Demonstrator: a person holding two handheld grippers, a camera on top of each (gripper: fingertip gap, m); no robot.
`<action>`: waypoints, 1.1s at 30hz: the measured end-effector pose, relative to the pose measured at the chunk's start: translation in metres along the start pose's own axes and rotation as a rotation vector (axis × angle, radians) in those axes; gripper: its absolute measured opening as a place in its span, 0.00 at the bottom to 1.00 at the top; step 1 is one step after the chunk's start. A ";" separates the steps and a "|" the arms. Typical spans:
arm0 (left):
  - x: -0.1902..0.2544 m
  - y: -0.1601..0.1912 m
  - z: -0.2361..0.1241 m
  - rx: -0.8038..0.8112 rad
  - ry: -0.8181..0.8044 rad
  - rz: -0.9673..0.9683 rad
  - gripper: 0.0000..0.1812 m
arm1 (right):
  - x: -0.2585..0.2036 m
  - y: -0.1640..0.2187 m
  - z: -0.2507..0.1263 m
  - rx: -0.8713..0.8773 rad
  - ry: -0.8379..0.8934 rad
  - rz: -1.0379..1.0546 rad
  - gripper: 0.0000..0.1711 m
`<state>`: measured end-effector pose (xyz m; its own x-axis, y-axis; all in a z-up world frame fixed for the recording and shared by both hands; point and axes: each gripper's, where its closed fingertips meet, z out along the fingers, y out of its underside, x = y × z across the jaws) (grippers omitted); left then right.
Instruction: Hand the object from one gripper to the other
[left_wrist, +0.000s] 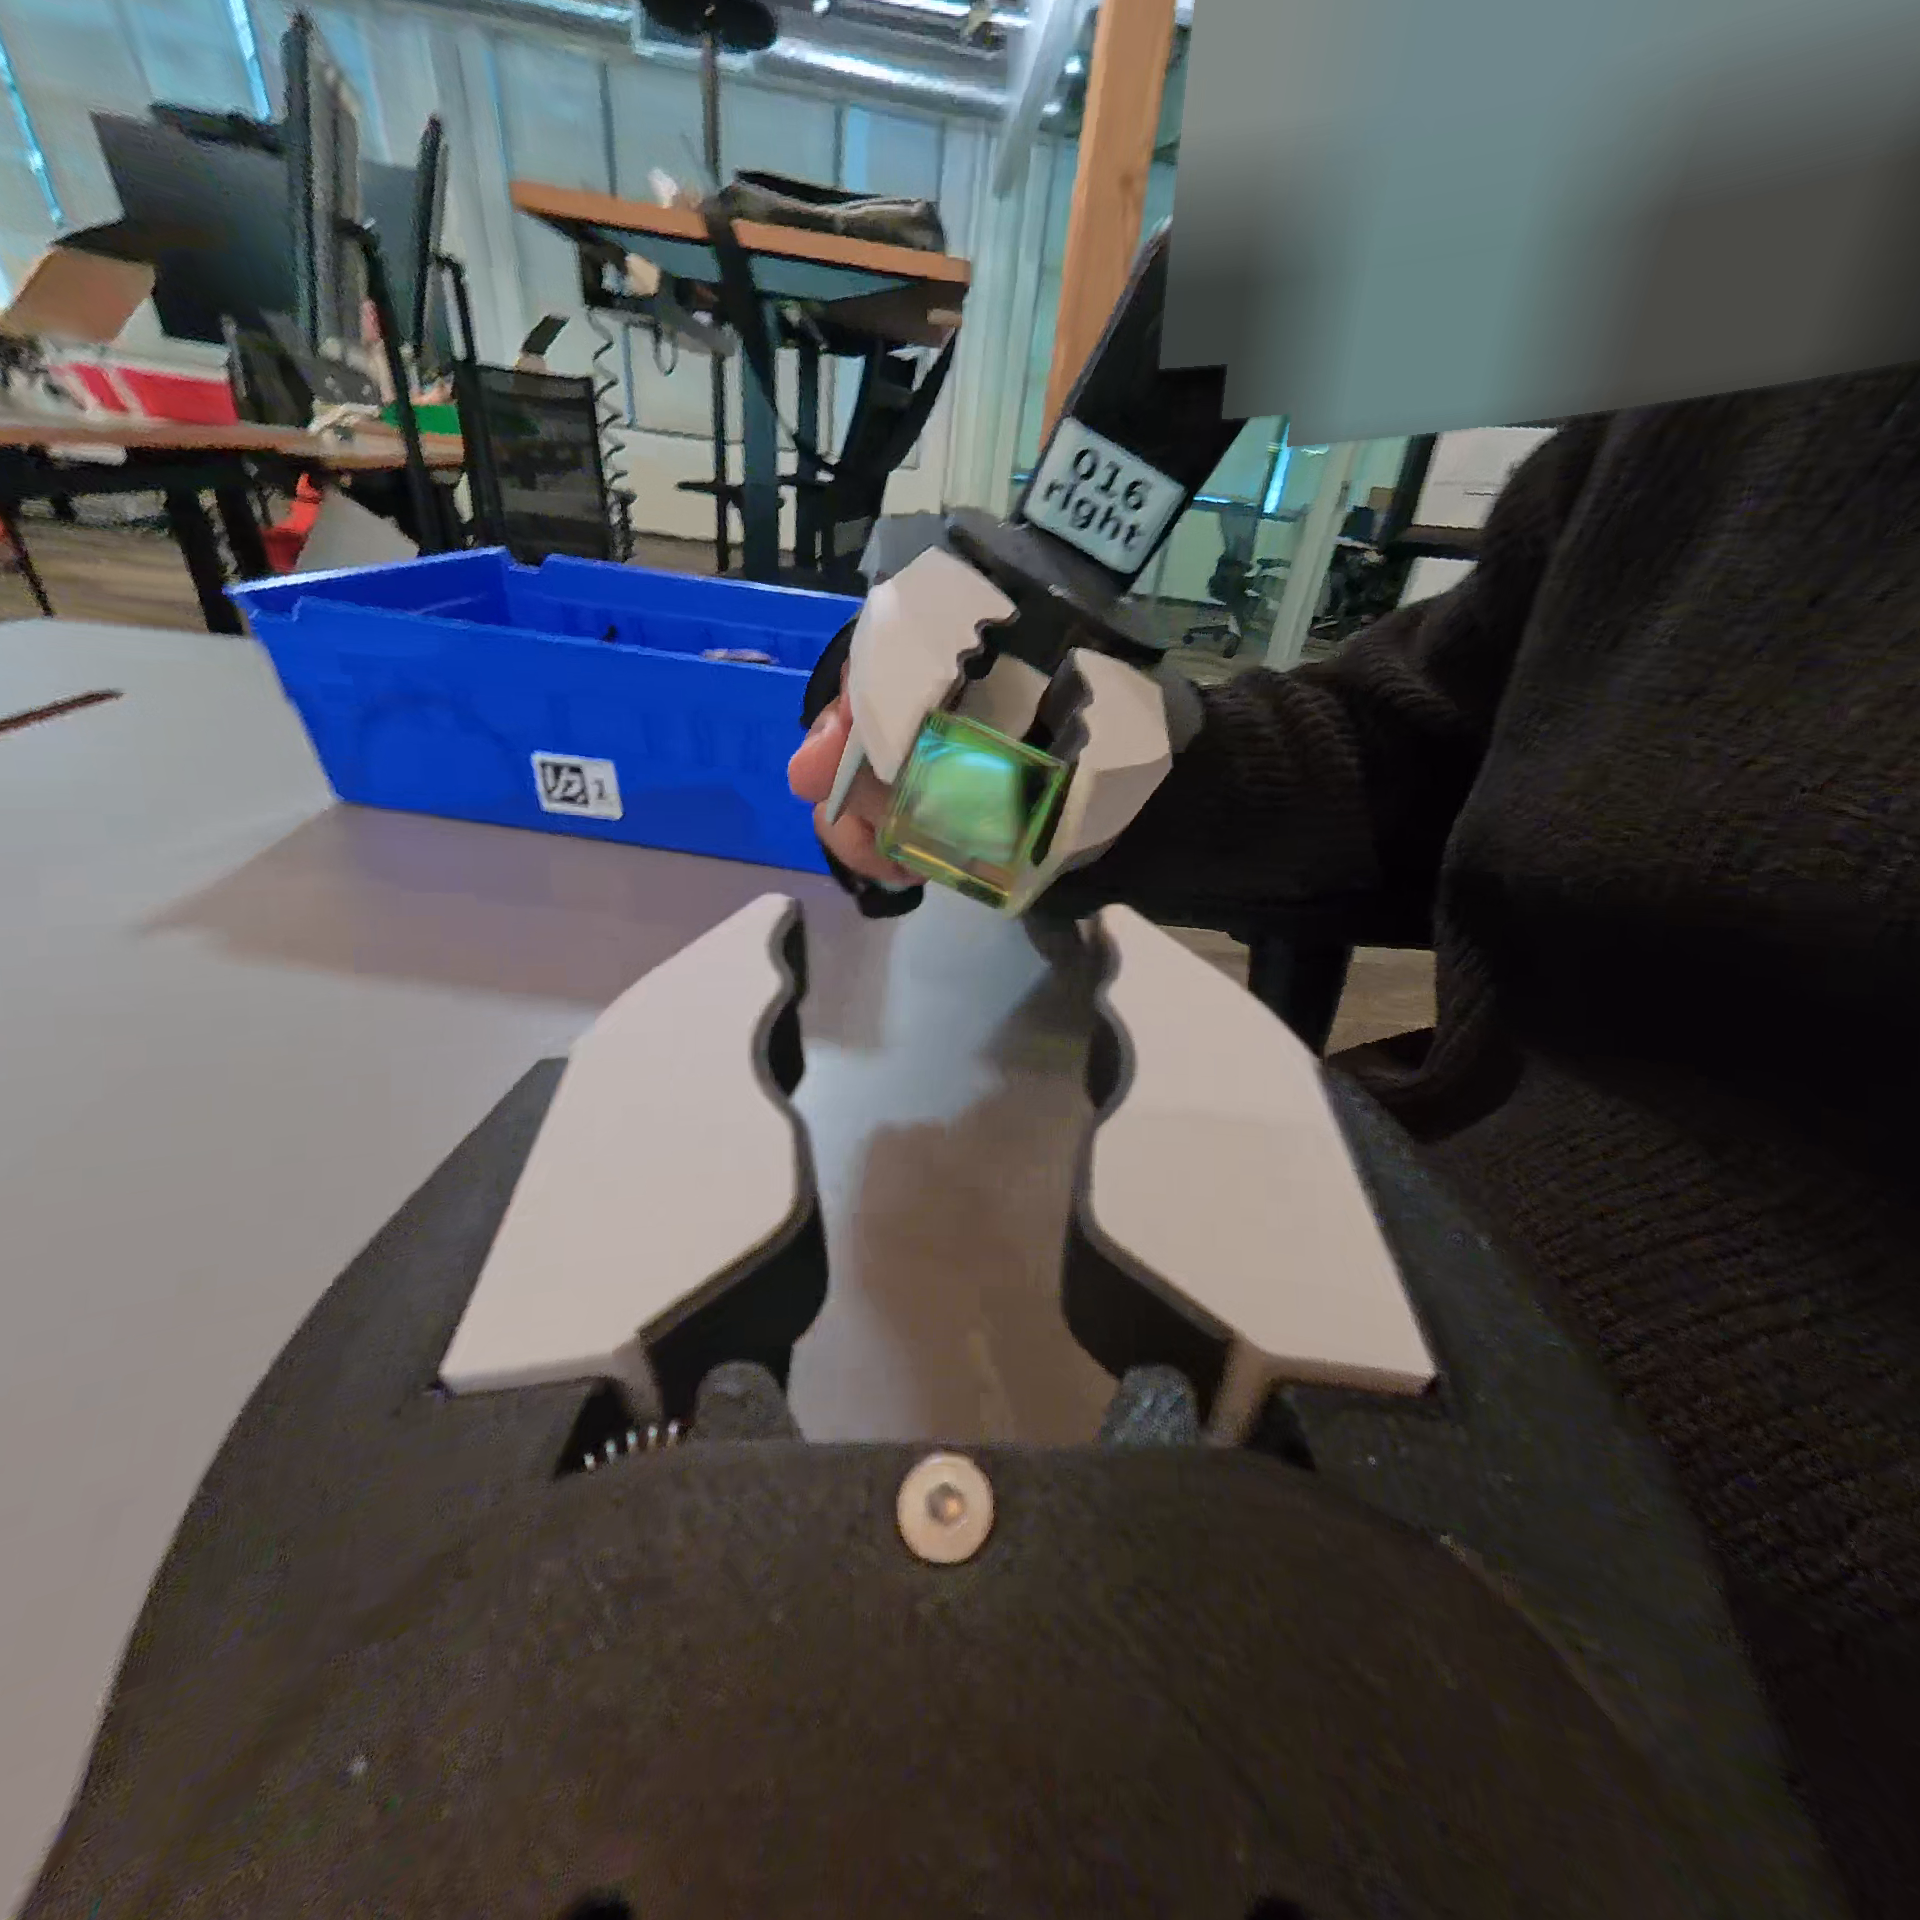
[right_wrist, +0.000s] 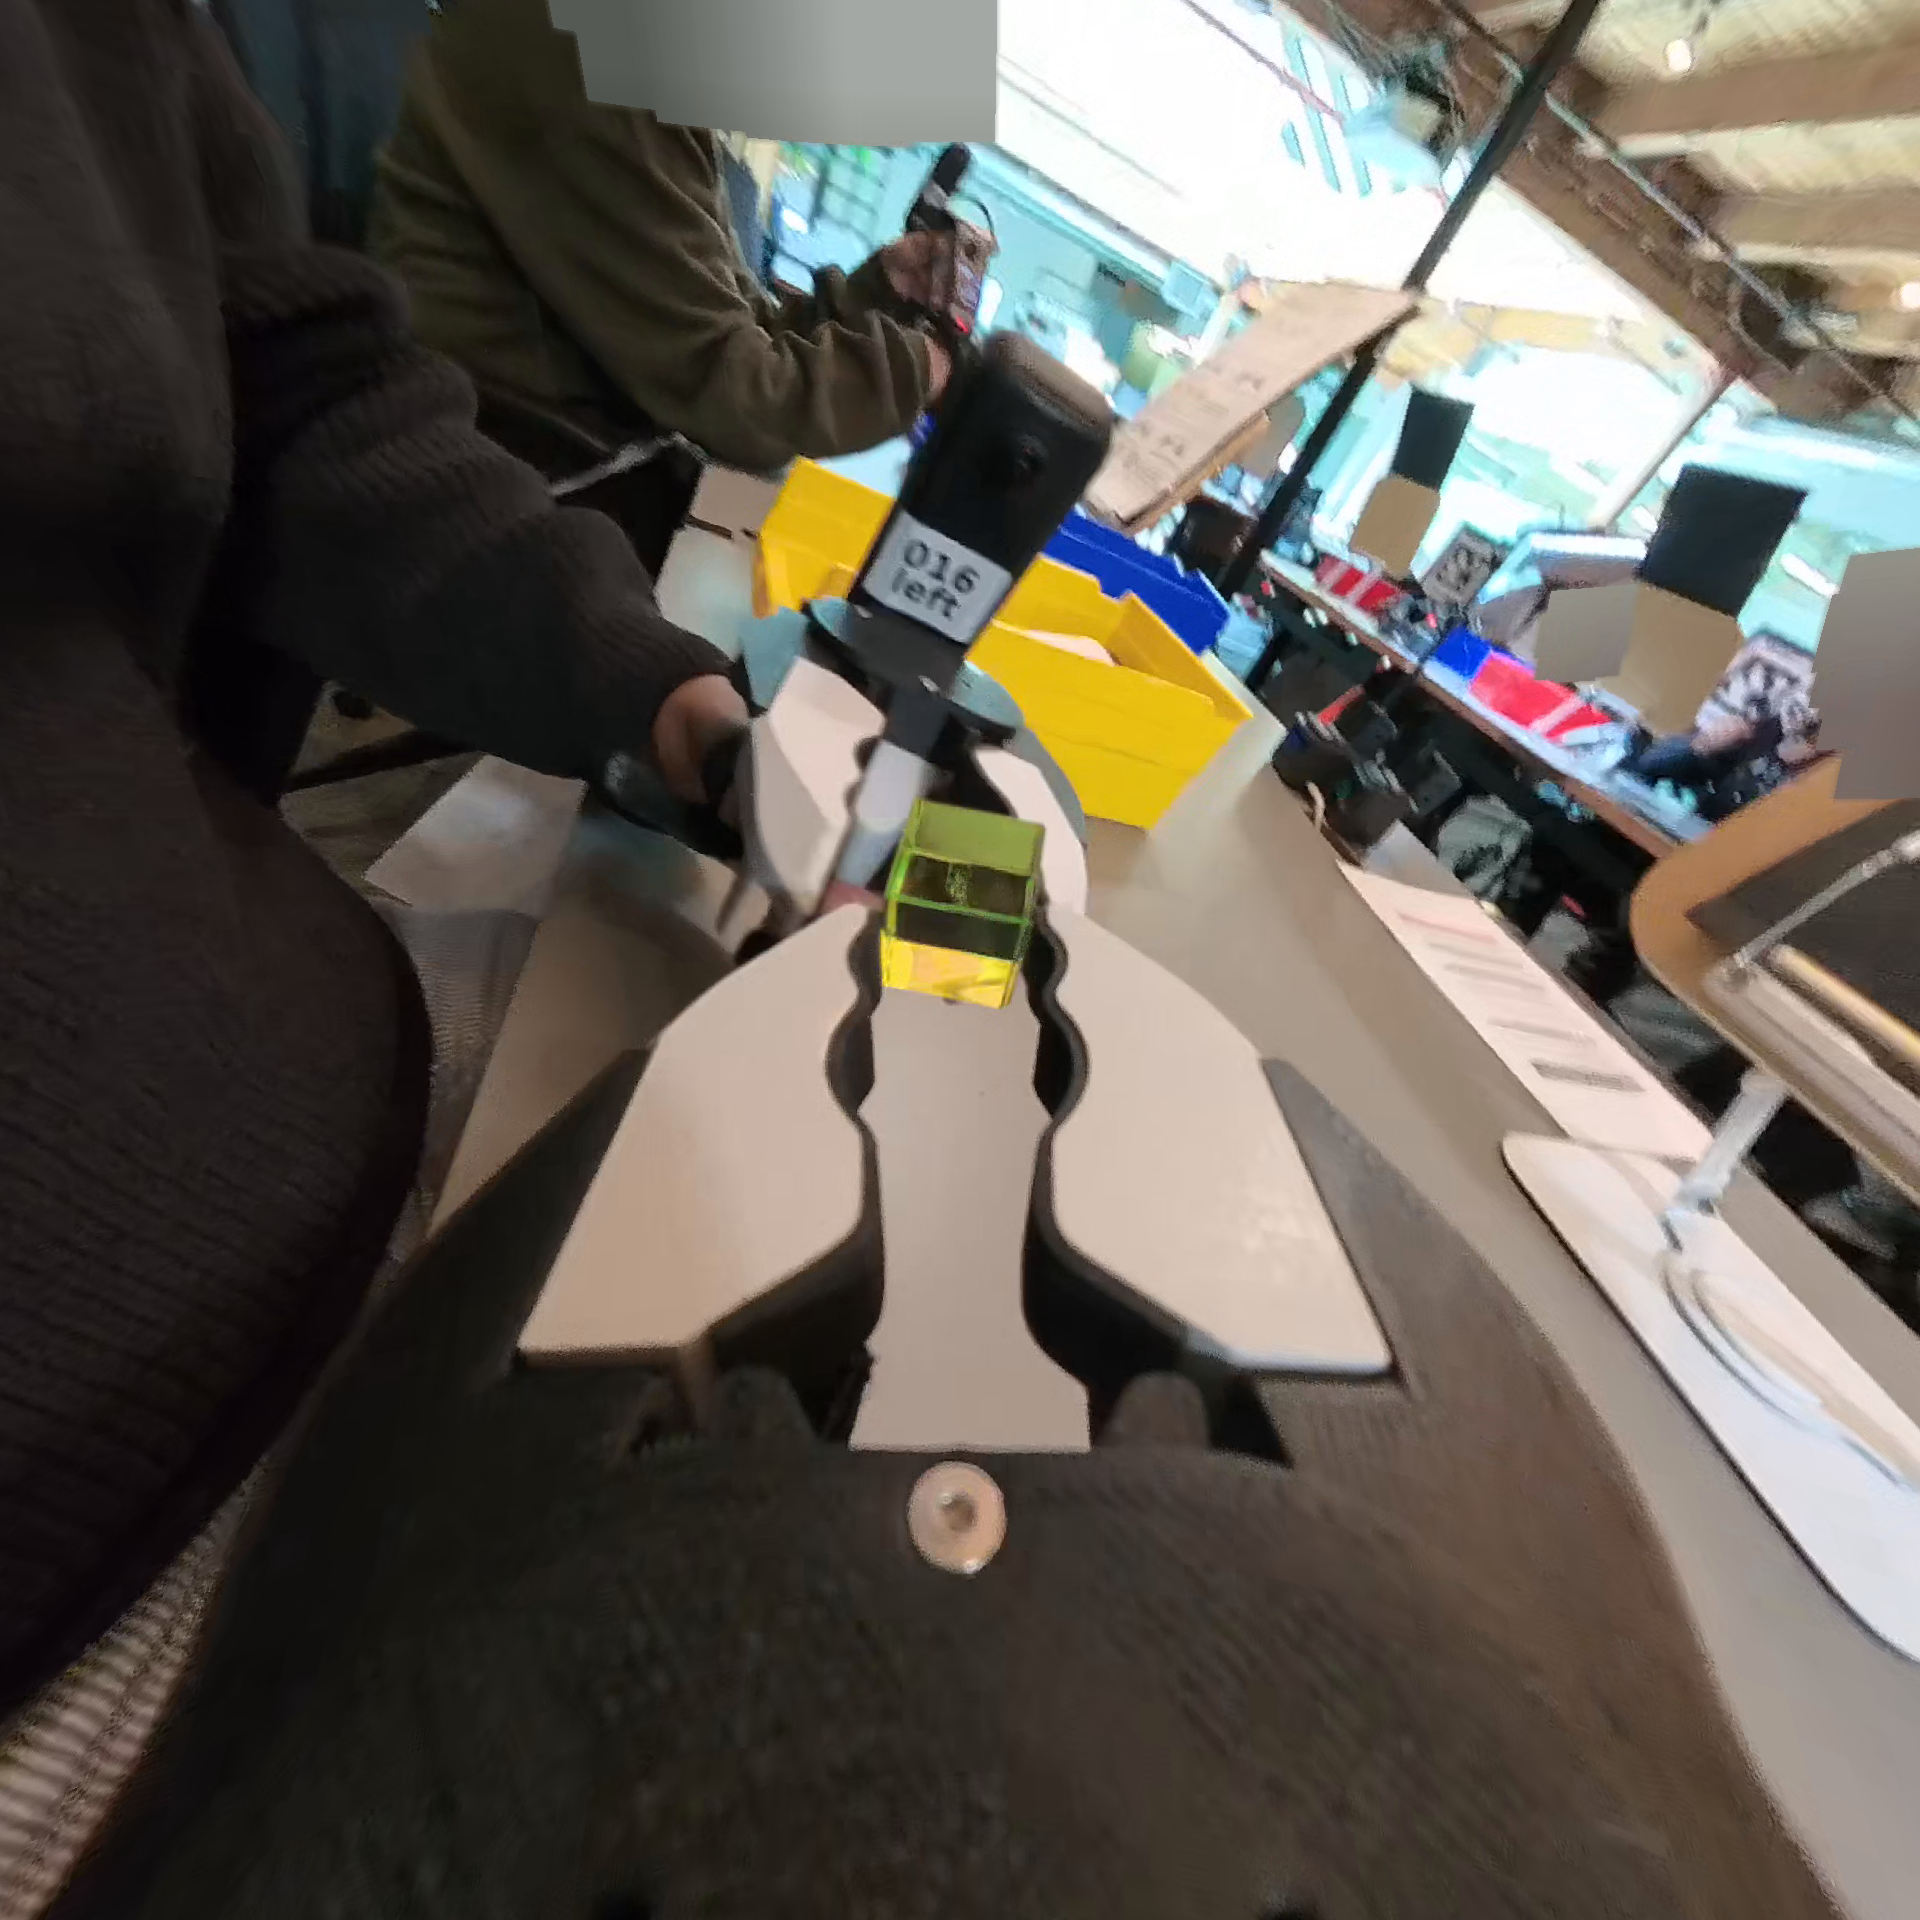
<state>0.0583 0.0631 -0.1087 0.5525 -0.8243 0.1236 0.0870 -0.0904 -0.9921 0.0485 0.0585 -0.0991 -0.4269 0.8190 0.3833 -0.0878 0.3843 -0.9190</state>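
Note:
A clear green cube (right_wrist: 958, 906) sits pinched between the white fingertips of my right gripper (right_wrist: 951, 940), held in the air above the grey table. In the left wrist view the same cube (left_wrist: 977, 805) shows in the right gripper (left_wrist: 987, 831), just beyond and above my left gripper (left_wrist: 951, 925). My left gripper is open and empty, its tips a short way from the cube. In the right wrist view the left gripper (right_wrist: 914, 831) faces mine from right behind the cube, its jaws apart.
A blue bin (left_wrist: 540, 696) stands on the grey table (left_wrist: 208, 987) beyond the left gripper. A yellow bin (right_wrist: 1122, 686) and a blue one (right_wrist: 1143, 582) stand behind the left gripper. The person's dark sleeve (left_wrist: 1558, 779) fills the right side. A second person (right_wrist: 623, 291) stands behind. My left and right fingertips are right by each other.

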 end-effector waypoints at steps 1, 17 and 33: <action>-0.006 0.001 -0.001 -0.002 -0.023 -0.022 0.33 | 0.005 0.006 -0.001 -0.042 0.021 0.017 0.16; -0.057 0.001 -0.025 0.101 -0.199 -0.308 0.38 | 0.010 0.062 0.000 -0.380 0.074 -0.208 0.16; -0.052 0.009 -0.018 0.056 -0.168 -0.308 0.38 | 0.013 0.012 -0.011 -0.099 0.025 0.015 0.16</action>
<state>0.0159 0.0949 -0.1242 0.6215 -0.6590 0.4236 0.3138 -0.2860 -0.9054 0.0521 0.0784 -0.1045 -0.4050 0.8349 0.3726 0.0080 0.4108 -0.9117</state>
